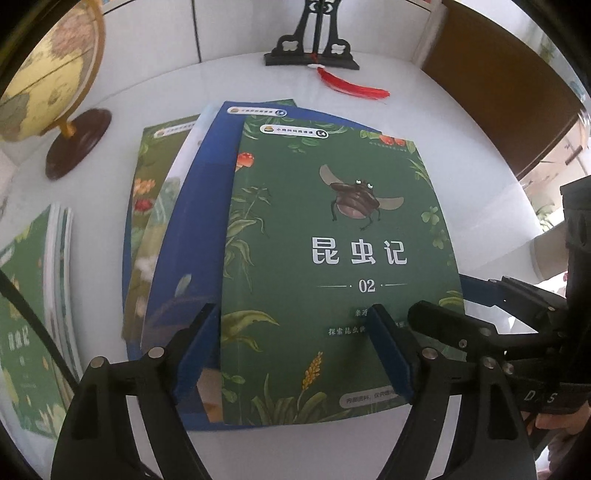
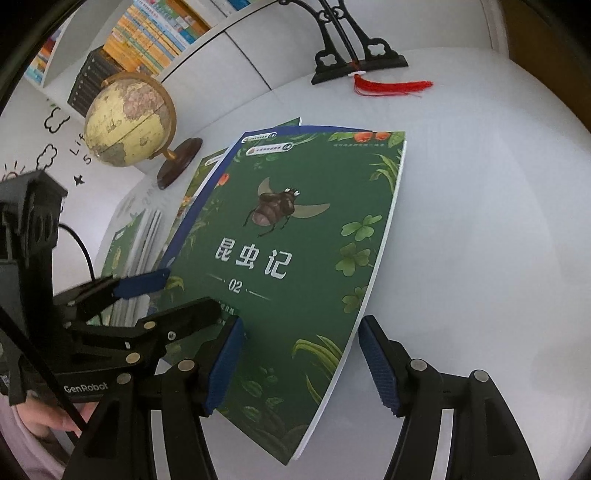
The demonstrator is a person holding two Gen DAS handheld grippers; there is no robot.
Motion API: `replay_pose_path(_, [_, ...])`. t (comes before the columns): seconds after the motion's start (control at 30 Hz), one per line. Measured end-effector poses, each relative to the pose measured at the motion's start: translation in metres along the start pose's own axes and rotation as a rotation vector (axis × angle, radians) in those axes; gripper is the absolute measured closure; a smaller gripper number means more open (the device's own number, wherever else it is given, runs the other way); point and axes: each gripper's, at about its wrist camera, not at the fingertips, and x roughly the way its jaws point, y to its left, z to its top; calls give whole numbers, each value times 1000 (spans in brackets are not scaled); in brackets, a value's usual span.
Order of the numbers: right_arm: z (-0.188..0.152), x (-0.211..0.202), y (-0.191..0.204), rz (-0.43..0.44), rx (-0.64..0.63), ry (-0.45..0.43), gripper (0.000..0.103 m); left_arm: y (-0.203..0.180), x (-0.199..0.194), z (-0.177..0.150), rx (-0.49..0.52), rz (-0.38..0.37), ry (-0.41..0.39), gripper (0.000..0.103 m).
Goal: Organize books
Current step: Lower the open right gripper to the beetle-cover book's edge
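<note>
A green book (image 1: 332,221) with a flying beetle on its cover lies on top of a fanned pile on the white table (image 1: 461,147). Under it are a blue book (image 1: 199,206) and a green flowered one (image 1: 155,162). My left gripper (image 1: 295,350) hangs open over the pile's near edge, one pad beside the green book's spine and the other above its cover. My right gripper (image 2: 303,362) is open too, straddling the green book's (image 2: 295,240) right near edge, its right pad over bare table. Each gripper shows in the other's view.
A second pile of similar green books (image 1: 33,302) lies to the left. A globe (image 1: 48,74) on a dark round foot stands at the back left. A black stand (image 1: 314,48) with a red tassel (image 1: 354,86) is at the back. A bookshelf (image 2: 155,33) lines the wall.
</note>
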Motion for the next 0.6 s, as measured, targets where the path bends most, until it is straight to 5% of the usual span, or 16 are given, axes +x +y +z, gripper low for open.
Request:
replay_pose_path(0.43, [-17, -8, 1, 47, -19, 33, 39, 0, -11, -67, -84, -56, 46, 22])
replay_pose_path(0.6, [-20, -4, 3, 38, -41, 16, 39, 13, -13, -66, -163, -70, 62, 22])
